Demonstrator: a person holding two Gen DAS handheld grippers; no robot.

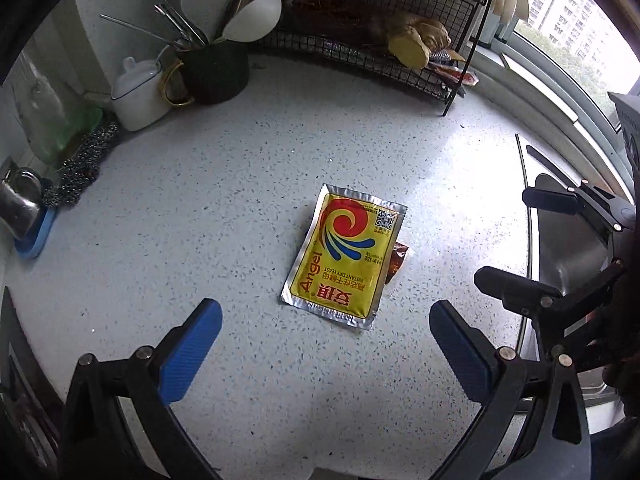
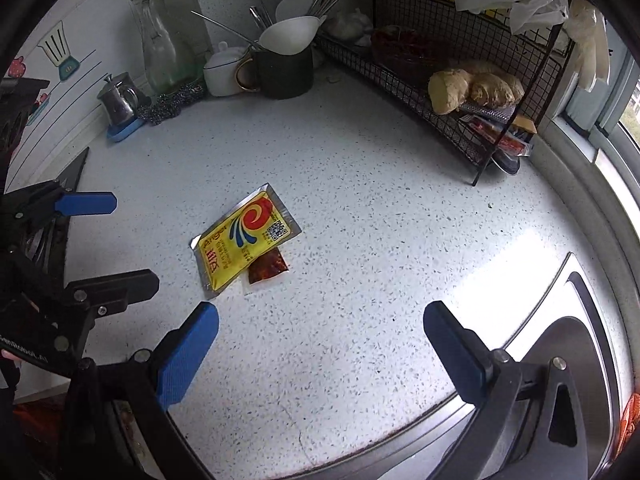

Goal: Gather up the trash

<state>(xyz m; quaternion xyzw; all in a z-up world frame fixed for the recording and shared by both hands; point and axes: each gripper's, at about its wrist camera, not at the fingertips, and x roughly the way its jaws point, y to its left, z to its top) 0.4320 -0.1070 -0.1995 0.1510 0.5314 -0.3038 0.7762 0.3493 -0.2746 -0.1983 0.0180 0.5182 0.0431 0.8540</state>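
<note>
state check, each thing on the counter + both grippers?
left gripper: open, empty
right gripper: open, empty
yeast packet: flat on counter, partly covering sauce packet
sauce packet: flat, part-hidden
glass bottle: upright, looks empty
dark mug: upright, holding utensils

Yellow foil sachet on a speckled white counter

Ahead of the blue-padded left gripper [image 1: 326, 344] jaws, the yeast sachet [image 1: 344, 256] is yellow with silver edges, a red swirl and blue streaks; a dark red-brown sauce packet [image 2: 267, 267] peeks from under it. The countertop [image 1: 240, 200] is white, flecked grey and black. Beyond stands a black wire rack [image 2: 460, 92].
</note>
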